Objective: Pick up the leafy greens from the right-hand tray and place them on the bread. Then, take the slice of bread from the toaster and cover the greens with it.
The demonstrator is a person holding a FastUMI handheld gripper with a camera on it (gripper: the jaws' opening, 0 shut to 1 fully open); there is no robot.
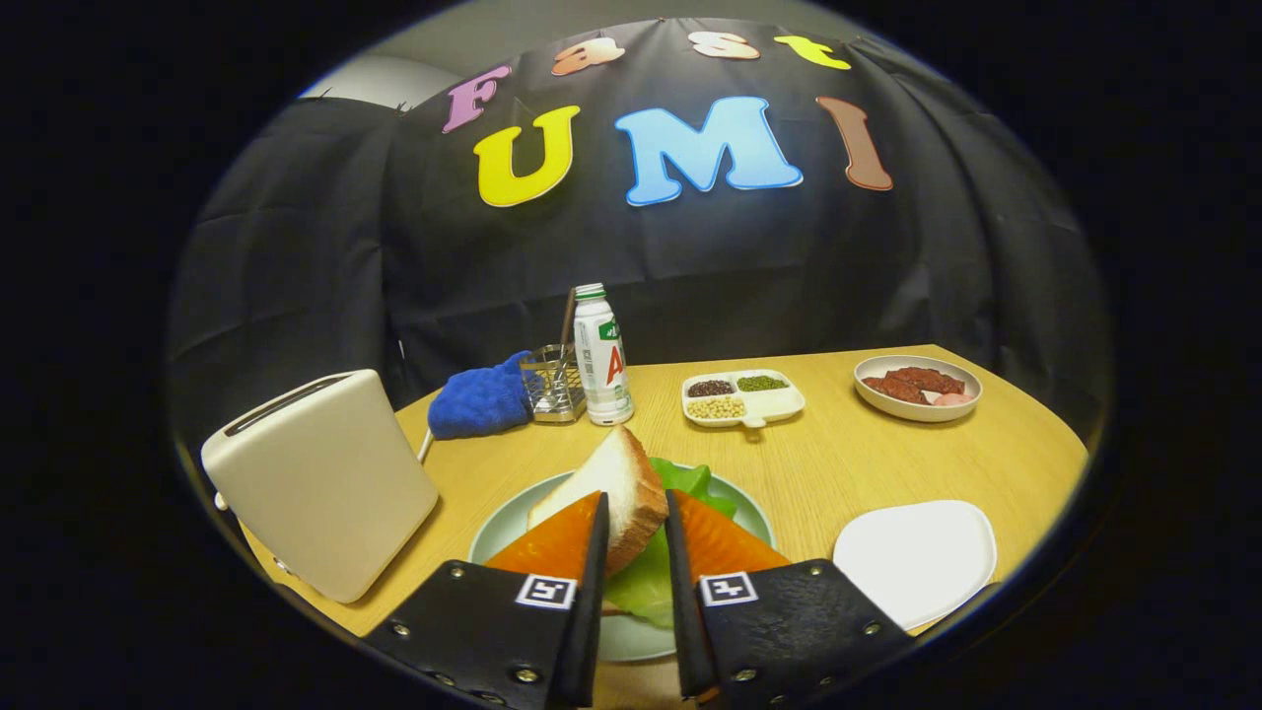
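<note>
My gripper is shut on a slice of bread, which stands tilted on edge between the two fingers, its crust toward the right one. Under it lie leafy greens on a pale green plate; more green leaf shows low between the fingers. Any bread beneath the greens is hidden. The white toaster stands to the left of the plate, its slot on top showing no bread. A white tray sits to the right of the plate with nothing on it.
Beyond the plate stand a white bottle, a wire holder and a blue mitt. Farther right sit a divided dish of beans and a bowl of red meat. The wooden table ends at the black cloth wall.
</note>
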